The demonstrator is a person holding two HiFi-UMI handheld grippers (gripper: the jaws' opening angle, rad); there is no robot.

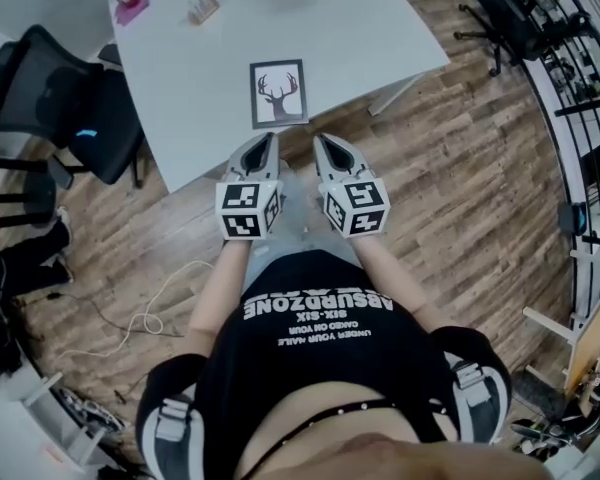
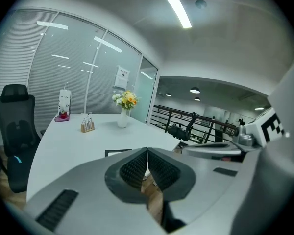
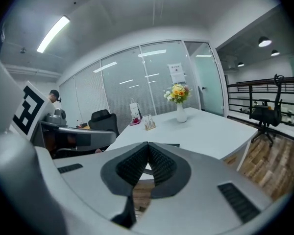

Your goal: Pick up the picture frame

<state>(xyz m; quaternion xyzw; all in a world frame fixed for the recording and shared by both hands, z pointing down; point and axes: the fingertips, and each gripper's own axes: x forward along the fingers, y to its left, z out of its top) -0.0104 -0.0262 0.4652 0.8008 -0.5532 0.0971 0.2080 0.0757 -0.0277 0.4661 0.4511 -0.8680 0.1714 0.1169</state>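
Note:
A dark-framed picture frame with a deer-antler print lies flat near the front edge of the white table. Both grippers hover side by side just short of that edge. My left gripper is shut with nothing in it, its tips below the frame's near-left corner. My right gripper is shut and empty too, below the frame's near-right corner. In the left gripper view, the frame's edge peeks over the closed jaws of my left gripper. The right gripper view shows my right gripper shut, a sliver of frame behind it.
A black office chair stands left of the table. On the far table are a pink-based item, a small wooden holder and a vase of flowers. A cable lies on the wood floor. Railings and equipment fill the right.

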